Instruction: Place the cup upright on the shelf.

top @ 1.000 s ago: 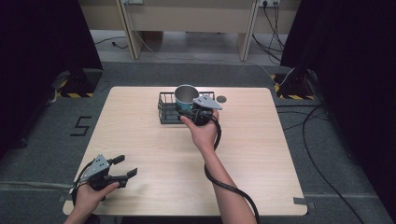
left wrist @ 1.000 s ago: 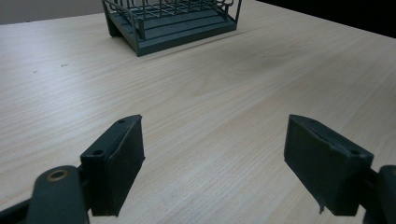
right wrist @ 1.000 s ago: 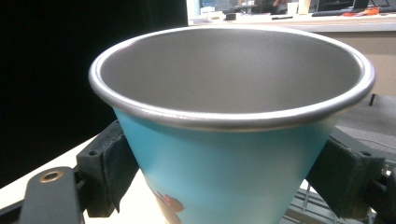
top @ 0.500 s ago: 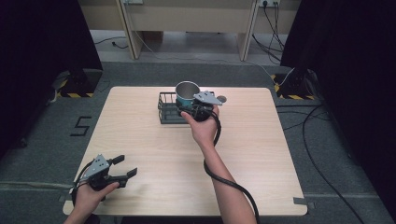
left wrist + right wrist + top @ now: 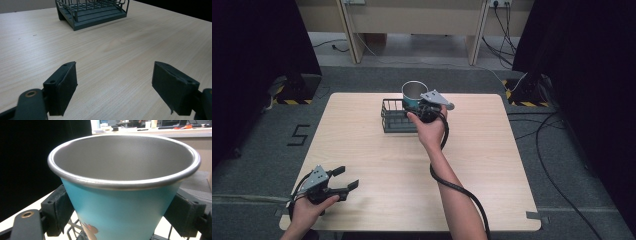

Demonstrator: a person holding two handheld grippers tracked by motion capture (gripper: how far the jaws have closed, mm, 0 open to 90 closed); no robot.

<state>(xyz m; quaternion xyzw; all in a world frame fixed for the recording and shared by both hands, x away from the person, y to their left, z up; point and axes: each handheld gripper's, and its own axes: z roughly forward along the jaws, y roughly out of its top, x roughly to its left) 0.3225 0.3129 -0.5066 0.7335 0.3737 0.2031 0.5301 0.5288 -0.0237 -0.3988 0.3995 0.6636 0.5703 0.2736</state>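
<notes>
A teal cup [image 5: 413,91] with a bare steel inside is held upright over the right end of a black wire basket [image 5: 393,119] at the table's far middle. My right gripper [image 5: 416,103] is shut on the cup's lower wall. In the right gripper view the cup [image 5: 125,195] stands between my right gripper's [image 5: 122,213] two pads, and basket wires [image 5: 75,232] show beneath it. My left gripper [image 5: 346,178] rests open near the front left corner. In the left gripper view my left gripper [image 5: 115,83] has nothing between its jaws, with the basket [image 5: 92,12] far ahead.
The light wooden table [image 5: 492,165] is bare across its middle and right side. A small grey disc [image 5: 450,106] lies just right of the right hand. The right gripper's black cable [image 5: 452,185] trails along the forearm. Dark floor and cables surround the table.
The right gripper has lifted the cup a little, up and away from the person, over the basket. The left gripper has stayed where it was.
</notes>
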